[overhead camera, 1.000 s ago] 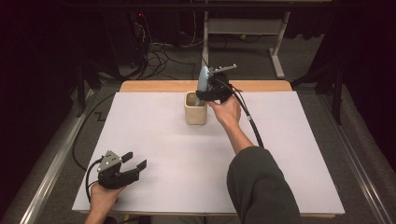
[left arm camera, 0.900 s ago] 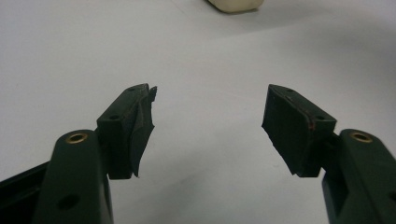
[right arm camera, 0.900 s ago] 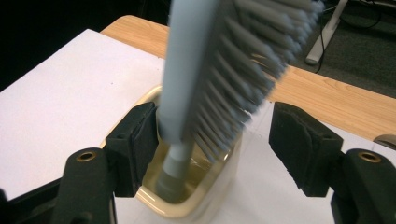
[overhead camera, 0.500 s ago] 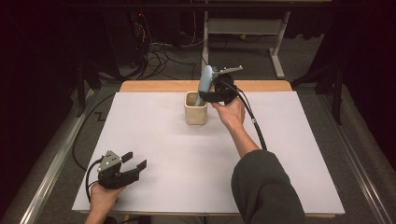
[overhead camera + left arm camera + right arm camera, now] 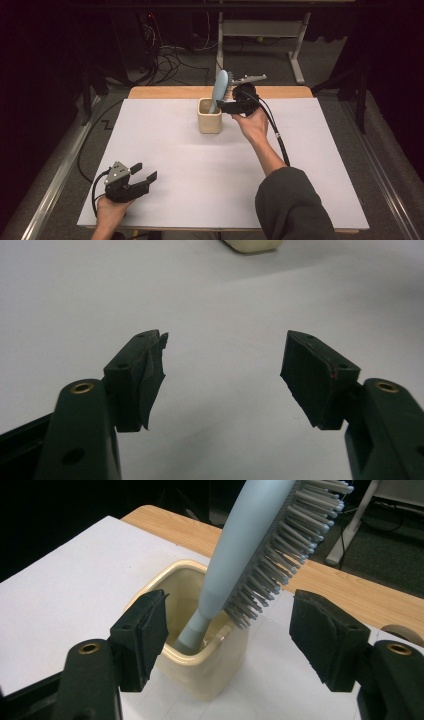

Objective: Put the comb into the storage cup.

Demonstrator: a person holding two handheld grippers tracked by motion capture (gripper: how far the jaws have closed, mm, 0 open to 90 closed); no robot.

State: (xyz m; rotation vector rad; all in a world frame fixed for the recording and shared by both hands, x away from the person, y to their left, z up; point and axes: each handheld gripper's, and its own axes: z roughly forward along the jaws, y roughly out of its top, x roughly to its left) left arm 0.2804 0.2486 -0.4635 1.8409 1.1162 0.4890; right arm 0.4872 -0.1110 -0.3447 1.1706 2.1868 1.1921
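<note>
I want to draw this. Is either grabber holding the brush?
No. The brush stands alone in the cup; right gripper and left gripper are open, empty.

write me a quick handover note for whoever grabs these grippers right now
Right gripper: open, jaws have just been opening, nothing clamped; it sits beside the cup, off the brush.
Left gripper: open, empty, at the near left of the white table.
Brush: handle down in the cream cup, leaning on its rim, bristles up.
Done: brush is in the cup.
Left: probably just draw the right gripper clear.
</note>
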